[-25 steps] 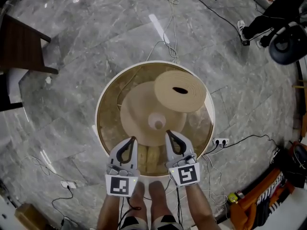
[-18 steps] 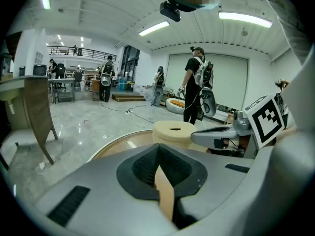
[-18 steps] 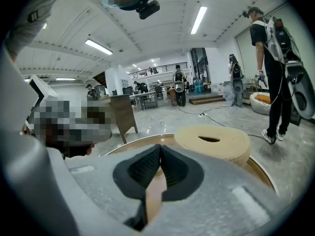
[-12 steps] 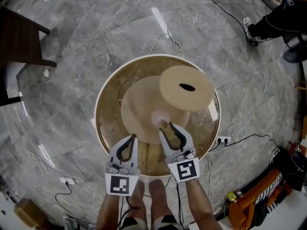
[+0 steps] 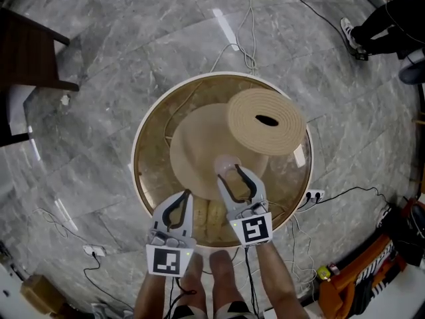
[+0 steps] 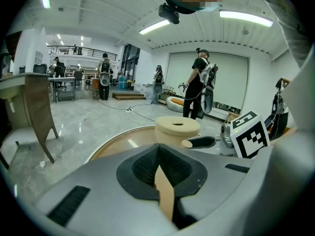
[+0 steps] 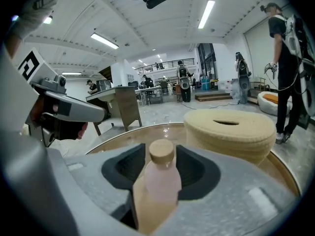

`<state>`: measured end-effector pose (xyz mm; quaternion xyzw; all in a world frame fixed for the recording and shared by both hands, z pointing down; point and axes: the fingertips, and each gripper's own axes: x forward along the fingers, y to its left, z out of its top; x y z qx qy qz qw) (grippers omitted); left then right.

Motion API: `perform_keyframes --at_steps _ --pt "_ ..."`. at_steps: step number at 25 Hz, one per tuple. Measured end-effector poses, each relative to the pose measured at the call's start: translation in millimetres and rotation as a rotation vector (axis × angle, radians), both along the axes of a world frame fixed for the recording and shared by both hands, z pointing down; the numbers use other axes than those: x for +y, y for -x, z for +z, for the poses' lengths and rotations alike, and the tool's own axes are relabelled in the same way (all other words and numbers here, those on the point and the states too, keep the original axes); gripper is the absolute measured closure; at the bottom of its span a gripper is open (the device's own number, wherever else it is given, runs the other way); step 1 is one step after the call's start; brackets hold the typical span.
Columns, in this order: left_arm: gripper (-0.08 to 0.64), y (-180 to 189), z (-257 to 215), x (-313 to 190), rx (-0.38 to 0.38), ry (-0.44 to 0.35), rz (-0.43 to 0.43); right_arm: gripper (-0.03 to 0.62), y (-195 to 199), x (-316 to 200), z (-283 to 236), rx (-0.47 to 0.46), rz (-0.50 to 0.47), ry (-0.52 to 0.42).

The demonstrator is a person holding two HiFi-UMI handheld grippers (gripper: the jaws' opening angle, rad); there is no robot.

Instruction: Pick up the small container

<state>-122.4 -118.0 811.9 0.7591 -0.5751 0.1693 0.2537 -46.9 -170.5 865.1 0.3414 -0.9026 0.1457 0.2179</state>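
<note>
The right gripper (image 5: 232, 173) has its jaws spread wide, one on each side of the small container (image 7: 157, 178), a pale pink bottle with a tan cap. The bottle stands upright in the gap. The dark pads (image 7: 194, 173) sit clear of the cap on both sides. Lower down I can't tell whether the jaws touch the body, so I'd call it framed rather than squeezed.

The bottle rests on a flat tan disc (image 5: 192, 148), close to that disc's 6 o'clock edge and near the middle of the round table (image 5: 141, 178). Beyond the bottle, toward 1 o'clock, a thick coiled ring (image 5: 265, 121) with a dark slot in its top overlaps the disc's far side.

The left gripper (image 5: 182, 198) hangs over the table's rim at about 7 o'clock. Its jaw tips are together and hold nothing, with only a thin sliver of tan showing between the pads. It is just beside the right one and well short of the bottle.

Around the table is grey marble floor (image 5: 99, 145). Cables (image 5: 242, 18) trail off at 12 o'clock, a power strip (image 5: 312, 195) lies at 4 o'clock, dark wooden furniture (image 5: 30, 62) stands at 10 o'clock, and someone's leg (image 5: 385, 22) is at 2 o'clock
</note>
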Motion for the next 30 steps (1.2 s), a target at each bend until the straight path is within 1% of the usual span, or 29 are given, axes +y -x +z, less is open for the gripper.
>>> perform_keyframes --at_steps 4,10,16,19,30 --pt "0.543 1 10 5 -0.001 0.012 -0.001 0.397 3 -1 7 -0.010 0.001 -0.032" --pt "0.543 0 18 6 -0.006 0.025 0.005 0.400 3 -4 10 -0.007 0.008 -0.045" --pt "0.543 -1 19 6 0.007 0.037 -0.003 0.437 1 -7 11 0.006 0.014 -0.061" --pt "0.543 0 20 7 0.013 0.042 -0.010 0.451 1 -5 12 0.033 0.004 -0.064" --pt "0.543 4 16 9 0.010 0.024 -0.010 0.456 2 -1 9 0.024 -0.001 -0.087"
